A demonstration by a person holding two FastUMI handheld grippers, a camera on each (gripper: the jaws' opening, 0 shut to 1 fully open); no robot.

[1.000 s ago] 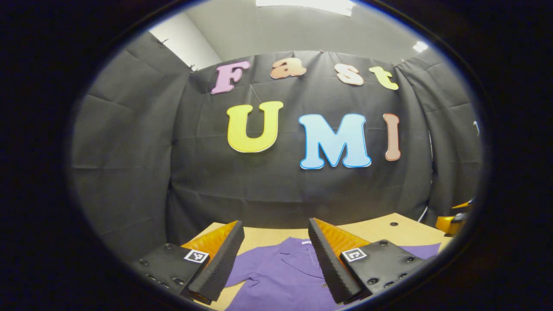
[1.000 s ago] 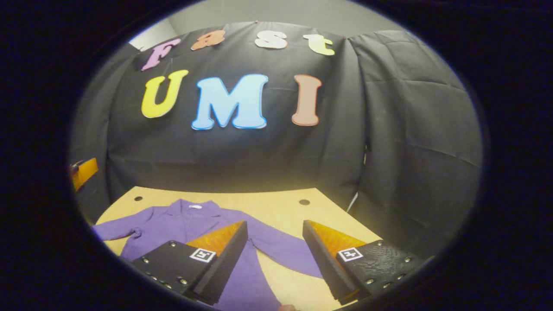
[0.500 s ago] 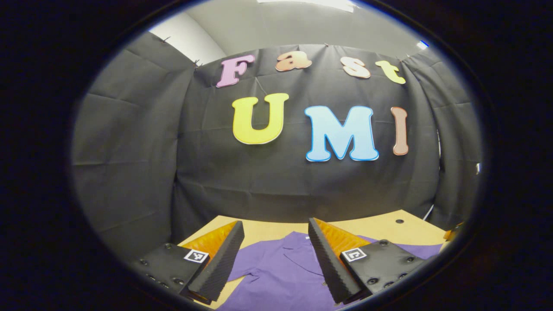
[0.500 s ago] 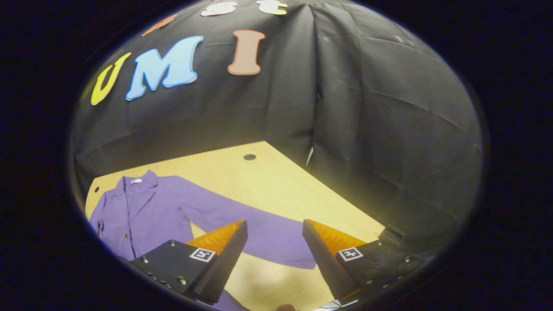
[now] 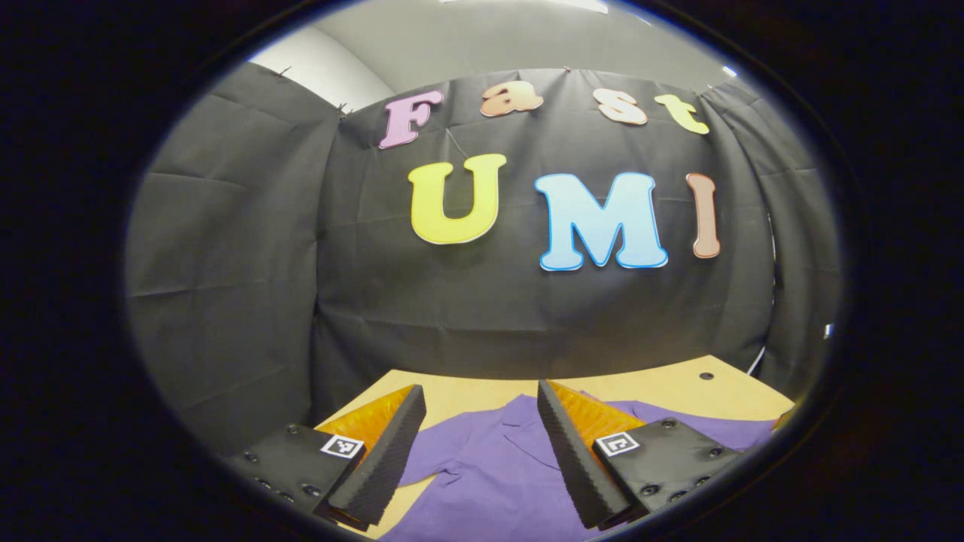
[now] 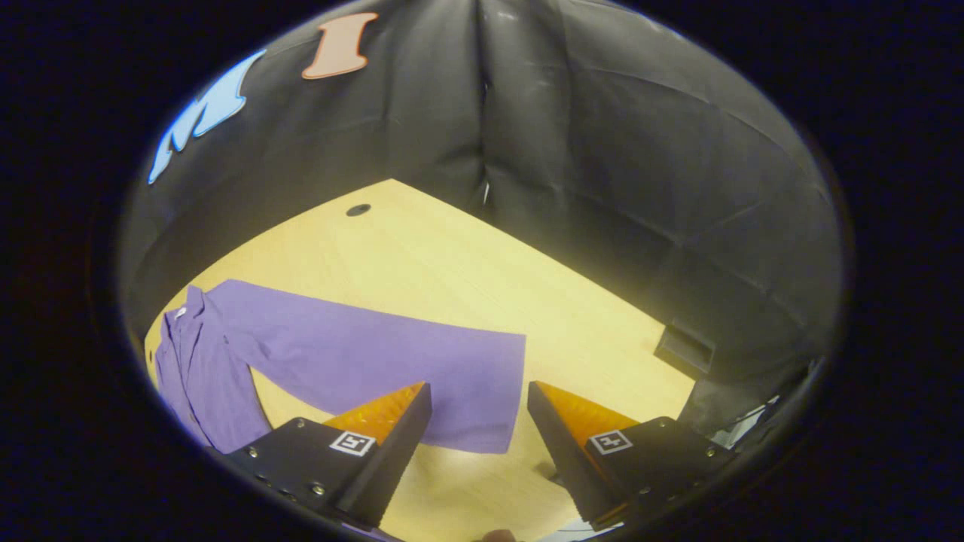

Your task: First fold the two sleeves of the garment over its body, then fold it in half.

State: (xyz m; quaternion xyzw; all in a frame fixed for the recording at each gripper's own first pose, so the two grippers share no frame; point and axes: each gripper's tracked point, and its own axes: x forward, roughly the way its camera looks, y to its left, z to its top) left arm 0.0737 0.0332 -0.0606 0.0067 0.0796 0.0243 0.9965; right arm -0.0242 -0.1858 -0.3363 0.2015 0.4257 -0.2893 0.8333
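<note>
While both sleeves lie unfolded, the purple button-front shirt [image 6: 226, 354] rests flat on the pale wooden table [image 6: 452, 263], its right sleeve [image 6: 392, 369] stretched out straight with the cuff end just ahead of the right gripper [image 6: 478, 429]. That gripper's fingers stand spread with nothing between them, aimed at the cuff edge (a sensible place to pinch). In the left gripper view, the left gripper [image 5: 482, 444] hovers above the shirt's collar area, fingers likewise spread and empty. The likely trouble lies in the pinch: thin cloth lying flush on wood gives little to bite, so the fingers may close on air or catch one layer only. Dragging the sleeve without lifting could also skew the whole body sideways.
</note>
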